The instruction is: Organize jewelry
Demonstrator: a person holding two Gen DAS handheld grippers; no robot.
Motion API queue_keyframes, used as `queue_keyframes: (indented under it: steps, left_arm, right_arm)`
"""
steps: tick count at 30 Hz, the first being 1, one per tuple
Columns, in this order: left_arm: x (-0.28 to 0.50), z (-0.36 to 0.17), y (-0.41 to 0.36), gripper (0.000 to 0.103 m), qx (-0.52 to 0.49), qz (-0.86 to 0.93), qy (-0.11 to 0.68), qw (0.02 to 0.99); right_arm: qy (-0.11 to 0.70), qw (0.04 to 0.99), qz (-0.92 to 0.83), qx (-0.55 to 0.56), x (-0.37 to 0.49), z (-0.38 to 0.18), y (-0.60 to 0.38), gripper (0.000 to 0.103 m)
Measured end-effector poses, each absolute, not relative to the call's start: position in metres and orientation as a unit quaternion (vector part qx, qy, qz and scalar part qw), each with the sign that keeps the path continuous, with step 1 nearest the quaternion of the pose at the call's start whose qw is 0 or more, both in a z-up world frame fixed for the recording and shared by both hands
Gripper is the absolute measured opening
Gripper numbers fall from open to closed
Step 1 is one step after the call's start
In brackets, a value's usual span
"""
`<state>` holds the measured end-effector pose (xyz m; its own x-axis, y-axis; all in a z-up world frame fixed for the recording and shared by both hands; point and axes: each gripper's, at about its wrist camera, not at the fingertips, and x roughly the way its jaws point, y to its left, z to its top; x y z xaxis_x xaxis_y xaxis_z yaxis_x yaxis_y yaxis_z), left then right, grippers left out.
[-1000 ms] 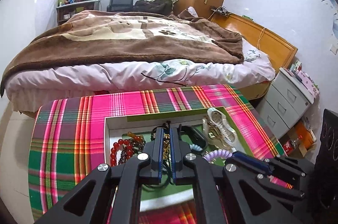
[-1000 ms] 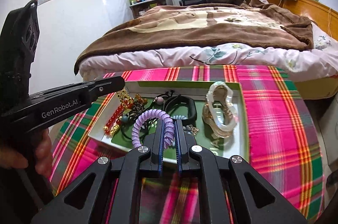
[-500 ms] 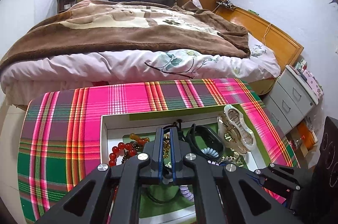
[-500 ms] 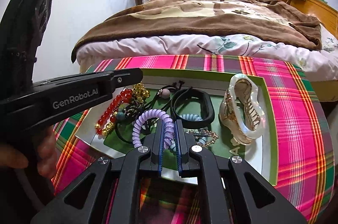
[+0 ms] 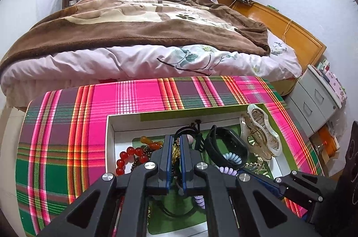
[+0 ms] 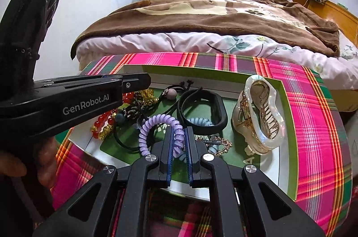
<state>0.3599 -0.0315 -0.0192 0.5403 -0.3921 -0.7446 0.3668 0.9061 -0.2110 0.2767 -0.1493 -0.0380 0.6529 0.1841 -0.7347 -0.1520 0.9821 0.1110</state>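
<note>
Tangled jewelry is being separated in a white tray [image 6: 288,161] at frame centre.
The right tongs [image 6: 179,147] are being held narrow on a purple coil tie [image 6: 156,123]; the left tongs [image 5: 174,156] are pinching a gold chain [image 5: 175,151]. Gentle pulling apart is probably called for next.

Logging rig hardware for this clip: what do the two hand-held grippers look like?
Both are matte black with angular cut-out linkage arms, silver round pivot bolts and blue-edged finger pads. The left hand-held gripper carries white "GenRobot.AI" lettering on its side and a black ribbed handle. The right hand-held gripper matches; no cables visible.
</note>
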Motion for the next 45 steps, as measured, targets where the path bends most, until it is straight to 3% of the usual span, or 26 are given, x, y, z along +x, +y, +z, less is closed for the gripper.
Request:
queue_keyframes:
  steps: [11, 13, 18, 20, 23, 27, 33, 45]
  left_arm:
    - [0.362, -0.021, -0.031, 0.007, -0.018, -0.215, 0.432, 0.876]
    - [0.361, -0.02, -0.03, 0.01, -0.017, -0.216, 0.43, 0.876]
    - [0.359, -0.016, -0.029, 0.038, -0.023, -0.216, 0.426, 0.878]
    - [0.357, -0.013, -0.029, 0.038, -0.022, -0.215, 0.423, 0.88]
    - [0.353, -0.009, -0.028, 0.039, -0.02, -0.212, 0.421, 0.882]
    - [0.346, -0.002, -0.023, 0.051, -0.024, -0.206, 0.413, 0.887]
    - [0.335, 0.01, -0.019, 0.051, -0.021, -0.199, 0.405, 0.892]
    - [0.286, 0.036, -0.011, 0.052, -0.018, -0.18, 0.386, 0.904]
  right_arm:
    - [0.404, 0.91, 0.09, 0.021, 0.277, -0.037, -0.15, 0.017]
    - [0.404, 0.91, 0.088, 0.022, 0.277, -0.037, -0.15, 0.019]
    - [0.403, 0.911, 0.085, 0.024, 0.277, -0.036, -0.152, 0.026]
    - [0.402, 0.911, 0.085, 0.027, 0.276, -0.036, -0.153, 0.037]
    - [0.399, 0.912, 0.085, 0.03, 0.274, -0.033, -0.154, 0.038]
    - [0.395, 0.914, 0.082, 0.029, 0.27, -0.029, -0.154, 0.039]
    - [0.388, 0.918, 0.077, 0.03, 0.26, -0.023, -0.156, 0.046]
    - [0.369, 0.926, 0.073, 0.029, 0.224, -0.003, -0.159, 0.048]
